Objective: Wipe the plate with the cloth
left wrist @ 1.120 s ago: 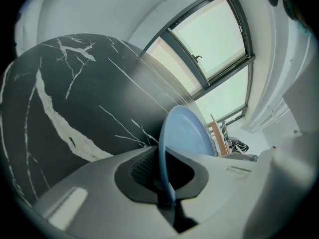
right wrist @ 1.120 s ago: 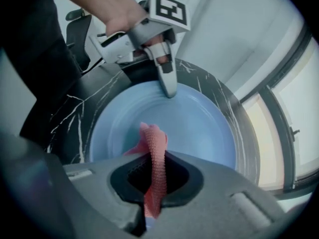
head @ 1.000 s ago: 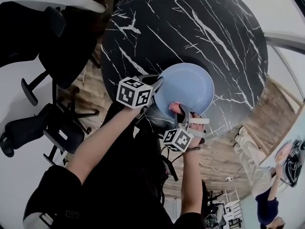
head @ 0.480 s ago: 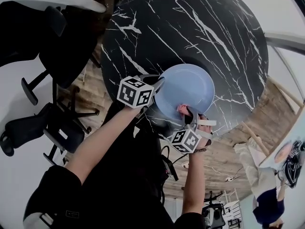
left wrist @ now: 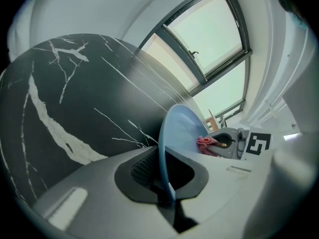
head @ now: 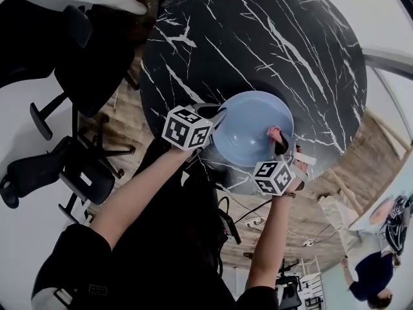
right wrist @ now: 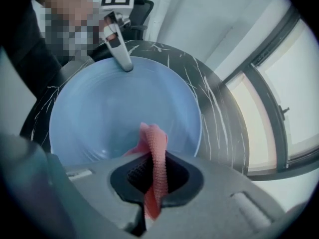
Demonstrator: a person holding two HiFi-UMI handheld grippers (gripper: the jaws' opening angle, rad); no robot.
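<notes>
A light blue plate [head: 248, 126] is held tilted over the near edge of the black marble table [head: 258, 37]. My left gripper [head: 216, 118] is shut on the plate's left rim; in the left gripper view the rim [left wrist: 163, 148] runs edge-on between the jaws. My right gripper [head: 281, 146] is shut on a pink cloth [head: 275, 135] at the plate's right side. In the right gripper view the cloth [right wrist: 155, 156] sticks out of the jaws and lies against the plate [right wrist: 109, 113]. The left gripper [right wrist: 121, 54] shows at the plate's far rim there.
Black office chairs [head: 58, 63] stand to the left on the wooden floor. A person [head: 371, 276] is at the bottom right, near a cable [head: 310, 241] on the floor. A big window [left wrist: 214, 39] lies beyond the table.
My right gripper has carried the pink cloth from the plate's lower middle across to its right side. The plate and left gripper have kept still.
</notes>
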